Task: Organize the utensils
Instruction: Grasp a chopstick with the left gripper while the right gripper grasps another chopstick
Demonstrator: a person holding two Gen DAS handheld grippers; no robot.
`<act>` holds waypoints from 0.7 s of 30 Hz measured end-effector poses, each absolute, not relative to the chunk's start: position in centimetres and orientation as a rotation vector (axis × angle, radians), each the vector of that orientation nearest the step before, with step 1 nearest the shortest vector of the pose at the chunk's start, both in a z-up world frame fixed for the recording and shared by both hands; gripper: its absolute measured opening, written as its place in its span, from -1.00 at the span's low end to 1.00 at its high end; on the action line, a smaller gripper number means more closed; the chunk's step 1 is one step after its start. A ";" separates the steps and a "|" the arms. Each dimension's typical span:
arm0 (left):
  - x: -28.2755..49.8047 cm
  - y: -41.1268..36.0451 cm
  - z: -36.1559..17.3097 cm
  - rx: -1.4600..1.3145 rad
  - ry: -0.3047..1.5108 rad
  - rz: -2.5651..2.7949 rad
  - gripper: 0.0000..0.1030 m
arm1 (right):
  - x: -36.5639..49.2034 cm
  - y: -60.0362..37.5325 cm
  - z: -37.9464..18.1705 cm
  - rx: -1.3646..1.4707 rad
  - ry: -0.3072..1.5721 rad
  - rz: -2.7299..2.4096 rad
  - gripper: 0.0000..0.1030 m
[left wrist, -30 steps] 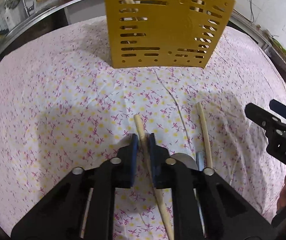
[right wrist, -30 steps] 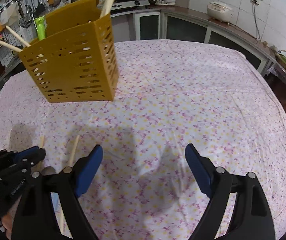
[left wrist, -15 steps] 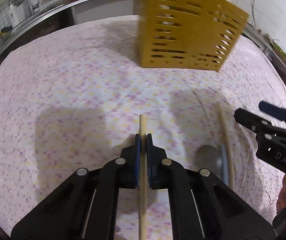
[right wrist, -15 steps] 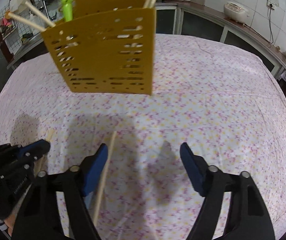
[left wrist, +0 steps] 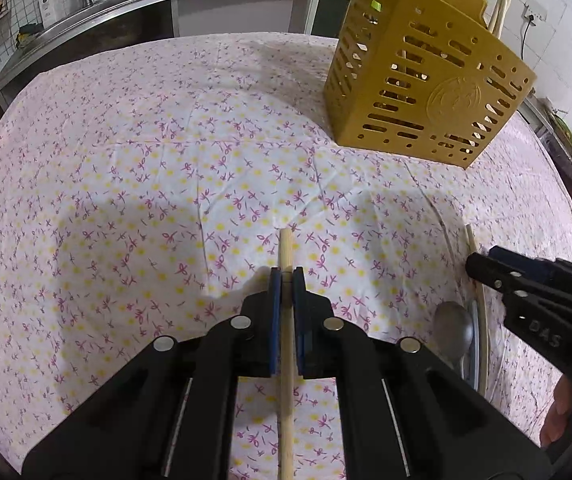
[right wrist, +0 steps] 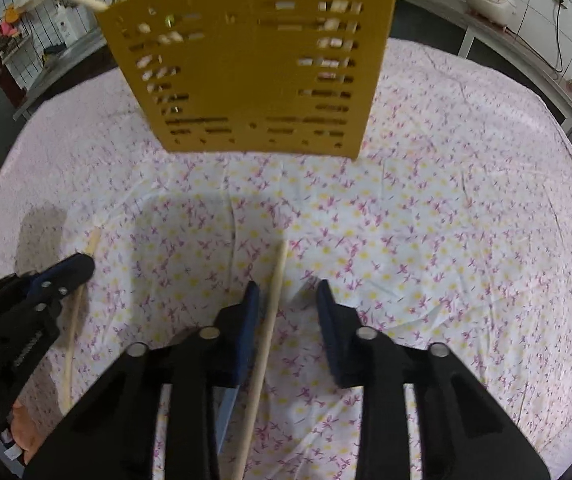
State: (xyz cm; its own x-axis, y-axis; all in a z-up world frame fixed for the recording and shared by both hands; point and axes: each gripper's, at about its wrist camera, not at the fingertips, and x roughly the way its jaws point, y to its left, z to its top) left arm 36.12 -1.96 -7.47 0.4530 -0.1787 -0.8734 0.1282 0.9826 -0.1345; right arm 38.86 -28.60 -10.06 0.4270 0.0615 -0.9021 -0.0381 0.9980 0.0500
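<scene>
My left gripper [left wrist: 286,280] is shut on a wooden chopstick [left wrist: 286,248] whose tip sticks out past the pads, above the cloth. My right gripper [right wrist: 288,300] is open and straddles a second chopstick [right wrist: 273,288] lying on the cloth, close to its left pad. The yellow slotted utensil holder [left wrist: 422,76] stands at the far right in the left wrist view, and straight ahead in the right wrist view [right wrist: 253,64], with chopsticks and a green utensil in it. A metal spoon [left wrist: 454,332] lies beside the second chopstick.
The table is covered by a pink flowered cloth [left wrist: 145,168]. The left gripper shows at the left edge of the right wrist view [right wrist: 45,284]. A kitchen counter [left wrist: 85,8] runs behind the table.
The left gripper closed on the chopstick, lifted it and swung left of the holder. The right gripper moved left over the second chopstick and narrowed its opening.
</scene>
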 end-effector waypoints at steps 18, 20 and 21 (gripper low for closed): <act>35.1 -0.3 -4.7 -0.166 1.032 -0.227 -0.91 | 37.2 -30.9 -6.7 0.120 1.040 0.145 -0.89; 34.6 -0.1 -3.7 -0.184 1.003 -0.229 -0.91 | 36.7 -31.8 -5.5 0.129 0.999 0.153 -0.89; 34.3 -0.1 -3.0 -0.192 0.984 -0.235 -0.91 | 36.5 -31.8 -5.1 0.133 0.984 0.157 -0.89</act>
